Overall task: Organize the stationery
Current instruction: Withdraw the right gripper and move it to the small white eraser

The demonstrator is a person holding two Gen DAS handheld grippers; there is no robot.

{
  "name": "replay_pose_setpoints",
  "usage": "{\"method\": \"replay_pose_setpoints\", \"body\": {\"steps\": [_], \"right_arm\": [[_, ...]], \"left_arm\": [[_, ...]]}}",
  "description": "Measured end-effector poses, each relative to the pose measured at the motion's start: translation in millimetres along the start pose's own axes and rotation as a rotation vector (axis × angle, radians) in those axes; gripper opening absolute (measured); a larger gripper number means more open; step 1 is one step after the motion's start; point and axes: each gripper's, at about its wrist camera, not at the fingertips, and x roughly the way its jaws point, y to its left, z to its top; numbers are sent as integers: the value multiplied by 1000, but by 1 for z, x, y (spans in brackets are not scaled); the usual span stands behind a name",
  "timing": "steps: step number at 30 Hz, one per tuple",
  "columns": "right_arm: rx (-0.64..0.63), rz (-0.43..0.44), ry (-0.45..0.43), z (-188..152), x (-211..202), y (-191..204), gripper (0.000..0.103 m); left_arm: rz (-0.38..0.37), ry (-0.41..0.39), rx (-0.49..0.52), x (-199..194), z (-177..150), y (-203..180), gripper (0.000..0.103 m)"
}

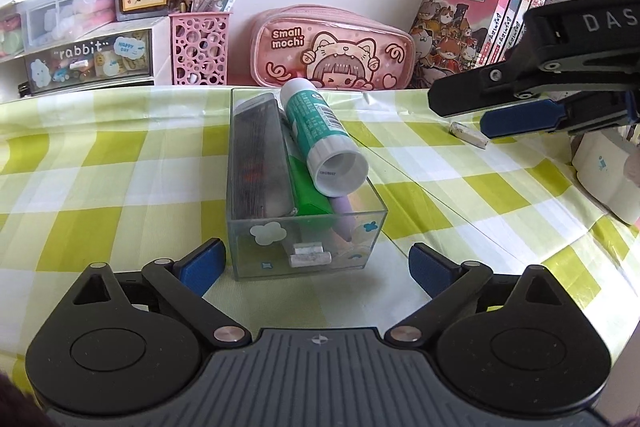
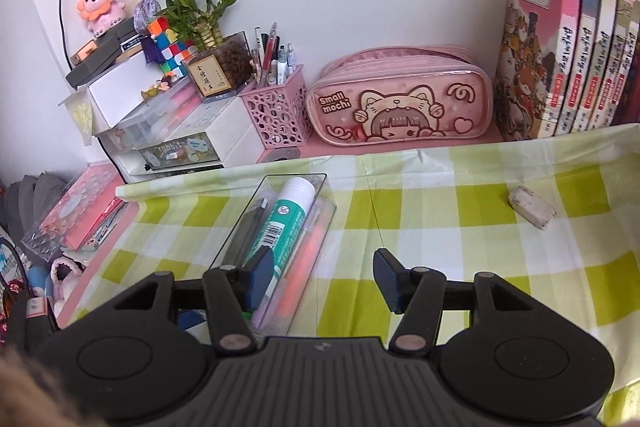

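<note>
Both claws empty, glue stick in clear box on desk.
Left wrist: left claw (image 1: 316,267) spread wide, straddling the box (image 1: 304,247) near end, not touching; glue stick (image 1: 324,135) lies tilted atop contents; right claw (image 1: 464,115) at 2 o'clock above eraser (image 1: 469,133).
Right wrist: right claw (image 2: 322,279) part open, holding nothing; box (image 2: 280,227) at 10 o'clock, eraser (image 2: 532,207) at 2 o'clock.

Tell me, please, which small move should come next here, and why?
Probably the right gripper should reach to the eraser and close on it. The eraser lies alone on the checked cloth, outside the clear box that already holds the glue stick. Both grippers look open and empty; the left gripper faces the box.
</note>
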Motion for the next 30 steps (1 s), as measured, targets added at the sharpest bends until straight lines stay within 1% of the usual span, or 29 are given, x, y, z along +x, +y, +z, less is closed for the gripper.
{"method": "replay_pose_setpoints", "body": {"steps": [5, 8, 10, 11, 13, 16, 21, 24, 30], "right_arm": [[34, -29, -10, -15, -14, -12, 64], [52, -61, -23, -21, -24, -20, 64], [60, -83, -36, -23, -32, -24, 71], [61, -91, -41, -24, -36, -26, 72], [61, -103, -51, -27, -45, -28, 77], [52, -118, -60, -30, -55, -29, 80], [32, -150, -67, -34, -69, -25, 85], [22, -177, -71, -37, -74, -24, 88], [13, -224, -55, -39, -75, -27, 89]], "left_arm": [[21, 51, -39, -13, 2, -4, 98], [58, 94, -56, -23, 6, -9, 98], [79, 116, -59, -30, 9, -13, 98], [92, 124, -60, -34, 10, -16, 98], [148, 147, -52, -40, 13, -23, 98], [225, 151, -17, -49, 15, -36, 98], [213, 162, -35, -61, 19, -46, 98], [232, 154, 1, -65, 21, -59, 98], [196, 150, 21, -67, 21, -70, 98]]}}
